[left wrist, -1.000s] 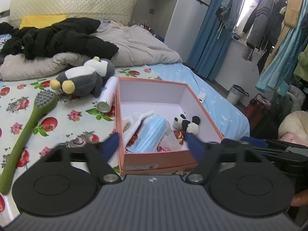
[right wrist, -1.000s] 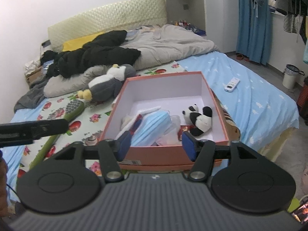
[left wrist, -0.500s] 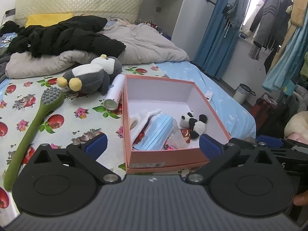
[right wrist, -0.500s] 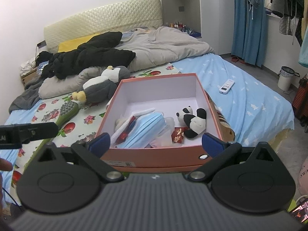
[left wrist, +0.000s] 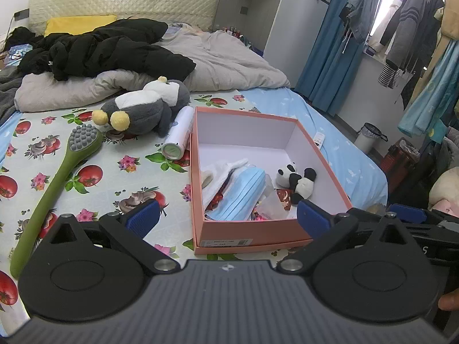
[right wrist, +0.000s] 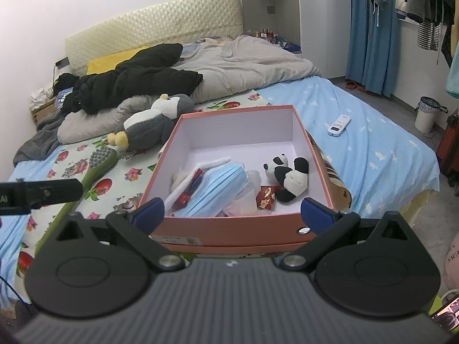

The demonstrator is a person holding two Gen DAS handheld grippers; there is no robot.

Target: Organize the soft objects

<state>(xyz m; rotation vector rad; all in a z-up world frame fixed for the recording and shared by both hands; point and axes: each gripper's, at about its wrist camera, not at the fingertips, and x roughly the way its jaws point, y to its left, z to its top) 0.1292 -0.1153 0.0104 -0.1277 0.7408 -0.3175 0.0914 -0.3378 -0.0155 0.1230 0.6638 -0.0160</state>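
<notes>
both tools, left (left wrist: 226, 219) and right (right wrist: 233, 213), have just spread wide and hold nothing, so i judge the penguin (left wrist: 143, 107) next: it lies beyond the box (left wrist: 249, 233), up-left, lengthwise across, nearer my left.

Box (left wrist: 252, 230) back half lies bare; panda (left wrist: 298, 178) at 1 o'clock, masks (left wrist: 243, 192) at 11 crowd the front

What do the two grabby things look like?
Both match: the left gripper and right gripper each have a ribbed grey body, two round black discs, black arms with silver bolts, and blue fingertip pads.
</notes>
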